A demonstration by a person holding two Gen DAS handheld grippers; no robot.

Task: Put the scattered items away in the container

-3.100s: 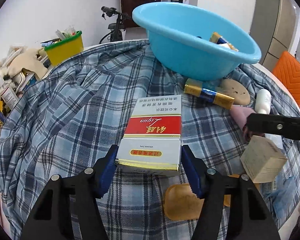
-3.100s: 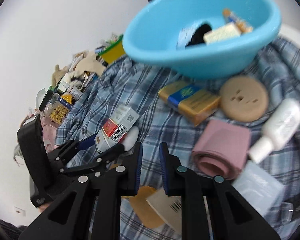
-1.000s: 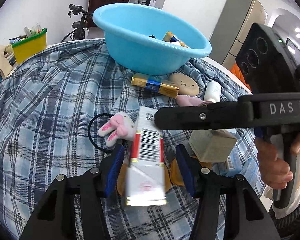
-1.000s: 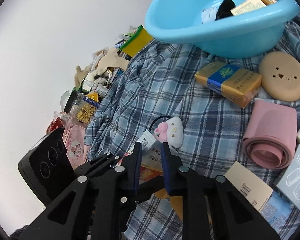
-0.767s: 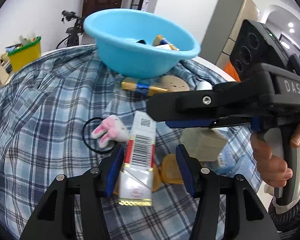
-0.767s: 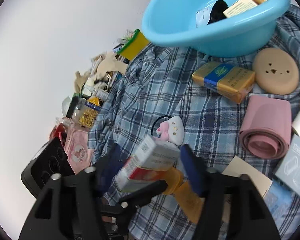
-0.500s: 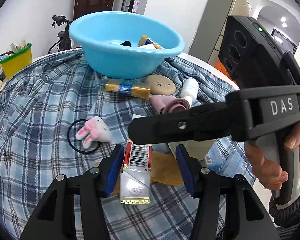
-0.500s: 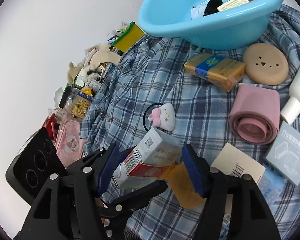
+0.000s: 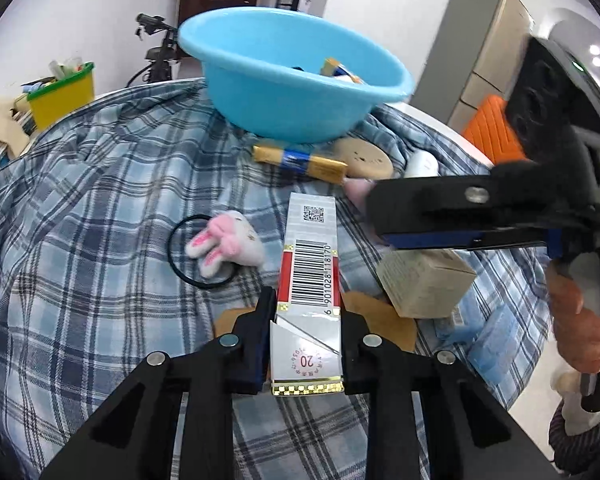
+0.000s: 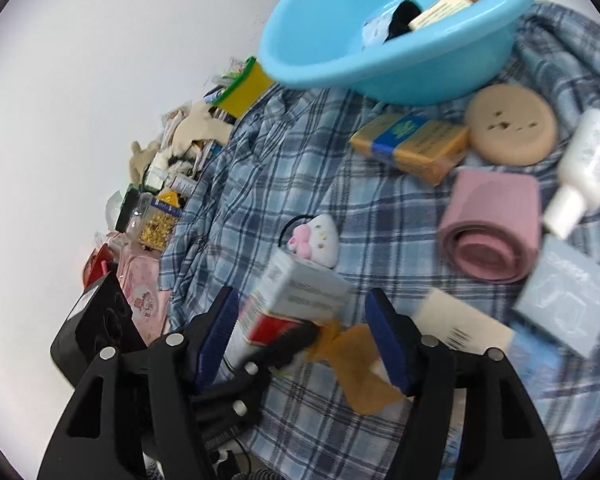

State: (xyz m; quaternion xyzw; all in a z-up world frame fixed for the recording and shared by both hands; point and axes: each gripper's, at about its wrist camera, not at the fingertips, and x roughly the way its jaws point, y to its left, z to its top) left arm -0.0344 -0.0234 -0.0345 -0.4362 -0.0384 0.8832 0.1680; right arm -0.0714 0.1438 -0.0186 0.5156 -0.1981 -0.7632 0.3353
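My left gripper [image 9: 305, 332] is shut on a red and white cigarette carton [image 9: 309, 280], held on its narrow side above the plaid cloth. The carton [image 10: 296, 300] also shows in the right wrist view, between the jaws of my right gripper [image 10: 306, 332], which is open and not touching it. The right gripper [image 9: 460, 216] crosses the left wrist view from the right. The blue basin [image 9: 292, 80] stands at the far side and holds several items; it also shows in the right wrist view [image 10: 388, 40].
On the cloth lie a bunny hair tie [image 9: 220, 244], a gold and blue box [image 10: 412, 144], a tan round disc [image 10: 512, 124], a pink roll [image 10: 492, 224], a white bottle [image 10: 584, 164], a beige box [image 9: 424, 284] and a clear packet [image 10: 568, 312]. A yellow bin [image 9: 60, 96] stands far left.
My left gripper has closed on the carton, which was turned onto its narrow side. My right gripper opened and drew back to the right. The bunny hair tie came into sight.
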